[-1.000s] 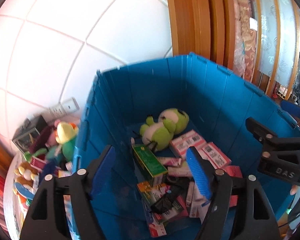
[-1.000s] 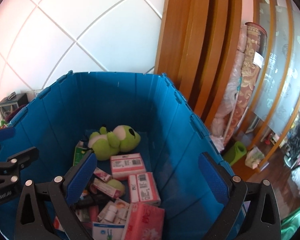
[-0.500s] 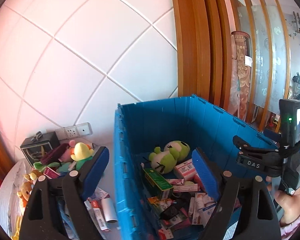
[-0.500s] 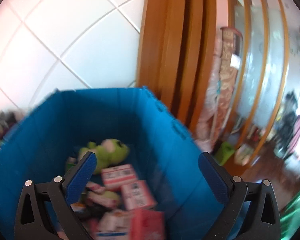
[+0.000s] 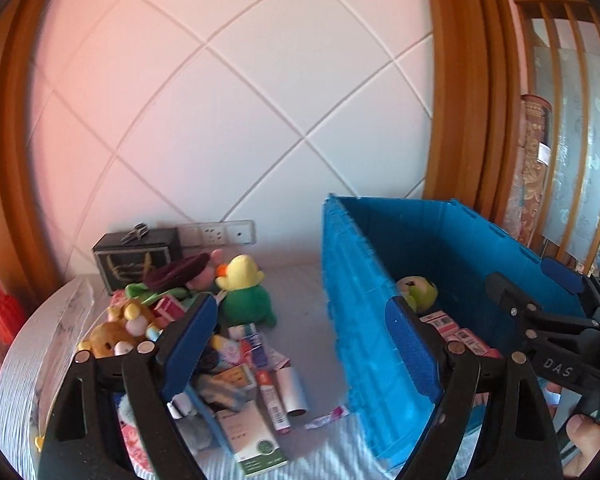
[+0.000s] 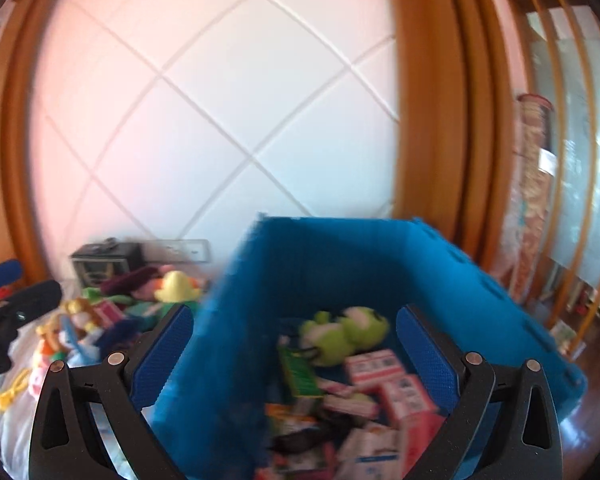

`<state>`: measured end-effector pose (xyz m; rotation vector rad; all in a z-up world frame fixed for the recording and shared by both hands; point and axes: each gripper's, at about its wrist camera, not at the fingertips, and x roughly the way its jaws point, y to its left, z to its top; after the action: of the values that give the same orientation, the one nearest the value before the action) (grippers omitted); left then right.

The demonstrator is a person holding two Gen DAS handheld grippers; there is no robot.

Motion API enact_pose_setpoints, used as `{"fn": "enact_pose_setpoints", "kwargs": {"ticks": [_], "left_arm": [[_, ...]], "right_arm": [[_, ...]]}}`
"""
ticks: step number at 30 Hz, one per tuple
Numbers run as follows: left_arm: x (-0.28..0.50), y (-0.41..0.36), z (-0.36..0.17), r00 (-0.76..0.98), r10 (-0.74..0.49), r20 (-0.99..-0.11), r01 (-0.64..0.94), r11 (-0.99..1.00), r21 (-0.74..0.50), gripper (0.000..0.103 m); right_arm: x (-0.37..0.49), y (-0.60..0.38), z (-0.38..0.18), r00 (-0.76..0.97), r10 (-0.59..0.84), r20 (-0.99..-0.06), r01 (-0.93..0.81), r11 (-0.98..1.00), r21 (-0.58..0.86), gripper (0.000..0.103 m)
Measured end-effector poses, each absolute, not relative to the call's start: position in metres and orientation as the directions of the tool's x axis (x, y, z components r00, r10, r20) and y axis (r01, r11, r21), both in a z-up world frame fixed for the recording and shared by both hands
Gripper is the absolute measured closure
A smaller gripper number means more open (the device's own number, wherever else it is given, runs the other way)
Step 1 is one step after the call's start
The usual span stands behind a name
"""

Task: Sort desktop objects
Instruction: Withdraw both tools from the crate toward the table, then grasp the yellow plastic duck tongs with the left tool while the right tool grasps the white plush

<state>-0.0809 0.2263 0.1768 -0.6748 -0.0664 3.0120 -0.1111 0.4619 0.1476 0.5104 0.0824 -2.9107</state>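
Note:
A blue crate (image 5: 364, 304) (image 6: 228, 352) stands on the table's right side and holds a green frog plush (image 6: 344, 334), pink boxes (image 6: 396, 380) and other small packs. Left of it lies a heap of plush toys and packs, with a yellow-headed green duck plush (image 5: 244, 288) at the back. My left gripper (image 5: 300, 344) hangs open and empty in front of the crate's left wall, above the heap's edge. Over the crate's near side my right gripper (image 6: 296, 352) also stands open with nothing between its fingers. The right gripper also shows at the far right of the left wrist view (image 5: 540, 312).
A black box (image 5: 136, 256) with scissors on top sits by wall sockets (image 5: 220, 234) at the back. A white roll (image 5: 292, 394), a white-green box (image 5: 252, 436) and tubes lie near the crate's left wall. The table's rounded edge (image 5: 28, 360) runs on the left.
Both grippers have drawn back and left out of the crate. The left one now faces the heap and the crate's outer wall; its jaws stand a little wider.

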Motion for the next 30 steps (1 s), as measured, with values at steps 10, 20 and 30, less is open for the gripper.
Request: {"fn": "enact_pose_setpoints", "kwargs": {"ticks": [10,20,30], "left_arm": [[-0.050,0.091,0.114,-0.862,-0.033,-0.506,0.093,-0.991,-0.094,0.017],[-0.015,-0.081,0.005,-0.681,-0.212,-0.701,0.369,-0.926,-0.078,0.017],[0.024,-0.208,-0.096,-0.462,-0.265,-0.846,0.509,-0.861,-0.008,0.017]], "right_arm": [[-0.080,0.354,0.136,-0.871,-0.309,-0.383,0.354,-0.934,-0.049,0.000],[-0.069,0.275,0.083,-0.785,-0.367,-0.498,0.454,-0.889,-0.060,0.000],[-0.094,0.244,-0.010,-0.647,-0.298,-0.702,0.424,-0.905,-0.007,0.000]]}}
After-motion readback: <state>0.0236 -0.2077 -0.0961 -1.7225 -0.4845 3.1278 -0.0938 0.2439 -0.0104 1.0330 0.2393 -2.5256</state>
